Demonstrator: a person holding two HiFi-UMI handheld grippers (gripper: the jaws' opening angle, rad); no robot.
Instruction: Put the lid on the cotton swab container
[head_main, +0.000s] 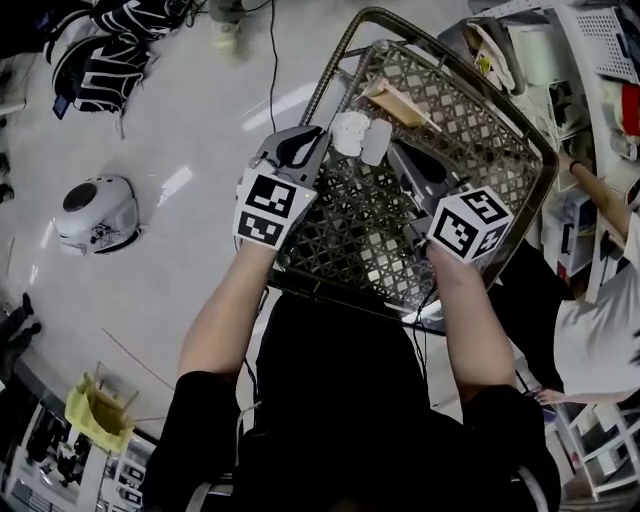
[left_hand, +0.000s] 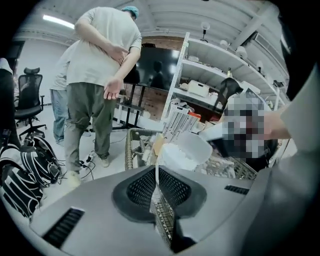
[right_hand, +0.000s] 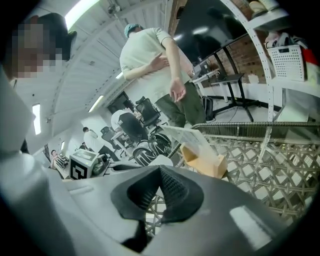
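A clear cotton swab container (head_main: 349, 132), full of white swabs, hangs over the far left part of the wire cart (head_main: 470, 130). My left gripper (head_main: 322, 140) is shut on its thin clear wall. In the left gripper view the container (left_hand: 176, 156) sits just past the closed jaws of the left gripper (left_hand: 157, 187). The round translucent lid (head_main: 377, 142) is right beside the container, tilted, at the tips of my right gripper (head_main: 398, 152), which is shut on it. The lid (left_hand: 200, 144) stands behind the swabs. In the right gripper view my right gripper (right_hand: 160, 172) is closed, with the lid's pale edge (right_hand: 161, 161) beyond it.
A tan cardboard box (head_main: 400, 100) lies in the cart's far end. A person (left_hand: 102, 70) stands beyond the cart, another person (head_main: 590, 320) at its right. Shelving (head_main: 590, 60) lines the right side. A white round device (head_main: 95, 212) and black bags (head_main: 110, 50) are on the floor at left.
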